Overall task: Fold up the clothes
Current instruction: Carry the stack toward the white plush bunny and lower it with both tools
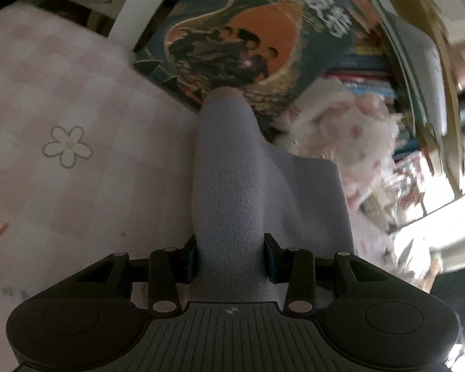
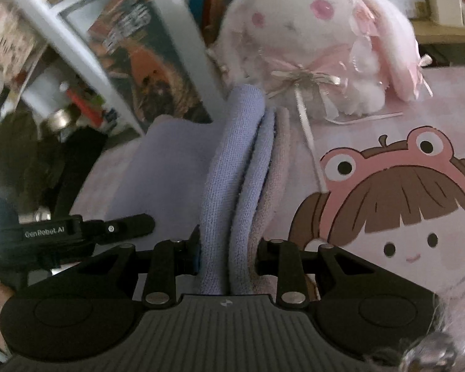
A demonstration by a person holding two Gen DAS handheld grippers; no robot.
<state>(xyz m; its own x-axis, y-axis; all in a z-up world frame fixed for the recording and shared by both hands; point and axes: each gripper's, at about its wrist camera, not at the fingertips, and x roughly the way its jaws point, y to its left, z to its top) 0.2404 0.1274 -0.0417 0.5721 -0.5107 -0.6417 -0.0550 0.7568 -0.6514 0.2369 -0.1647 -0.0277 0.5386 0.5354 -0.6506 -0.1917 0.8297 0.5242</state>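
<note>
A lavender knit garment (image 1: 229, 192) lies folded on a pink checked bedsheet (image 1: 77, 124). My left gripper (image 1: 231, 260) is shut on a thick fold of it, which stands up between the fingers. In the right wrist view the same garment (image 2: 232, 186) shows as several stacked layers, lavender with a pinkish one at the right. My right gripper (image 2: 228, 257) is shut on these layers. The left gripper's body (image 2: 77, 232) shows at the left of the right wrist view, beside the cloth.
A white and pink plush rabbit (image 2: 319, 43) sits just beyond the garment, also in the left wrist view (image 1: 341, 130). A dark poster or book cover (image 1: 248, 40) and a white frame (image 2: 77, 55) stand behind. A cartoon girl print (image 2: 403, 204) is on the sheet at the right.
</note>
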